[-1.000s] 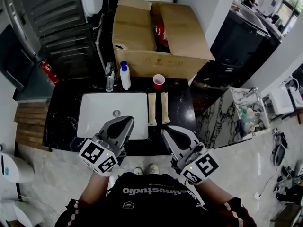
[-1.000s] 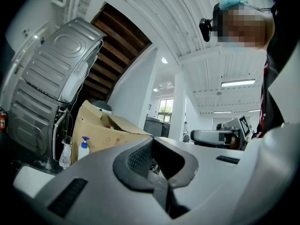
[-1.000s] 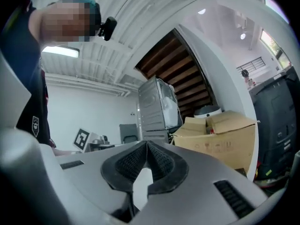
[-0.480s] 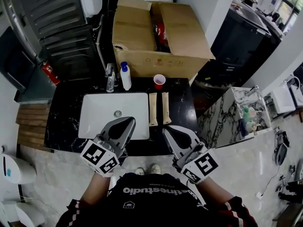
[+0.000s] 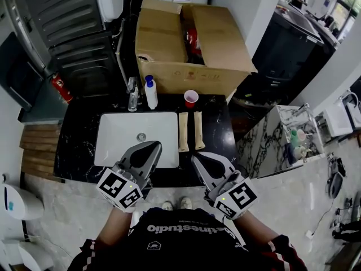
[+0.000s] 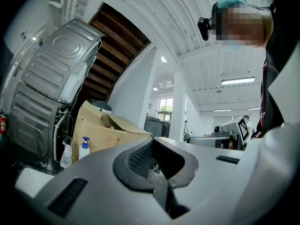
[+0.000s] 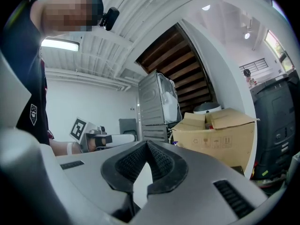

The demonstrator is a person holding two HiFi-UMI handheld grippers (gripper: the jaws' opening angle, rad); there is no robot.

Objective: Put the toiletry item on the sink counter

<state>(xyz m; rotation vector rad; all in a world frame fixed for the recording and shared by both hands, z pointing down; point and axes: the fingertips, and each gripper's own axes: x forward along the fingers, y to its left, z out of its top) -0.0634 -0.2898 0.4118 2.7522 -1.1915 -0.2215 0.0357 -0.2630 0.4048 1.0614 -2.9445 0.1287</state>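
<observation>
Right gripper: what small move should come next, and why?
Probably open the right gripper and ease it toward the two tan tubes. It and the left gripper are both shut on nothing at the front edge of the counter, so no toiletry item is in hand yet.

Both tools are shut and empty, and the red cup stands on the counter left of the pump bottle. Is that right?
Not quite. The head view shows the red cup right of the pump bottle, on the counter. The left tool and right tool are shut and empty.
</observation>
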